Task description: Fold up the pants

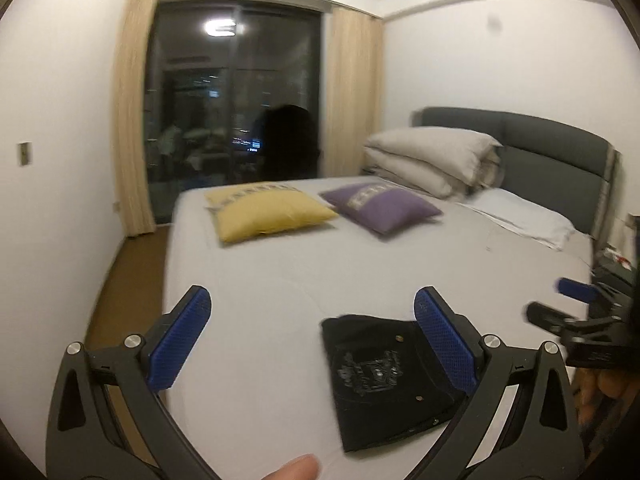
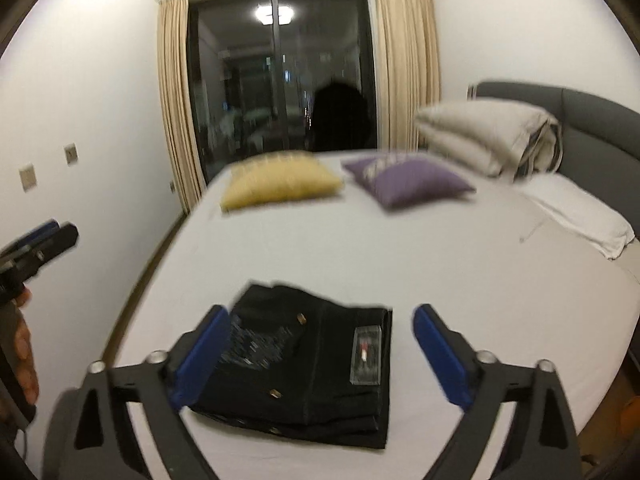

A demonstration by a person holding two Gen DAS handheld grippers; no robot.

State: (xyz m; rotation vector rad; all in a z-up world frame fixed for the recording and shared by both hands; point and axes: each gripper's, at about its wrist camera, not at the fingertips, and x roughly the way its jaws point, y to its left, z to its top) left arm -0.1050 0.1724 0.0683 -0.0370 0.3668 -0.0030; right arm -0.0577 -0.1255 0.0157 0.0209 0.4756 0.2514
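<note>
Pants (image 2: 308,364) lie folded into a compact black stack on the bed (image 2: 460,264) near its front edge, both claws, left (image 1: 312,344) and right (image 2: 320,356), wide and empty; judged soft, light, layers prone to slip, best lifted by the thick folded edge.

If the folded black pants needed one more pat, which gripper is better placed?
Probably the right gripper: the pants lie centred between its open fingers. For the left gripper, also open, they sit off toward one finger.

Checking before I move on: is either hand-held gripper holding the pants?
No. Left hand-held gripper and right hand-held gripper are open and empty; the folded pants lie on the bed.
</note>
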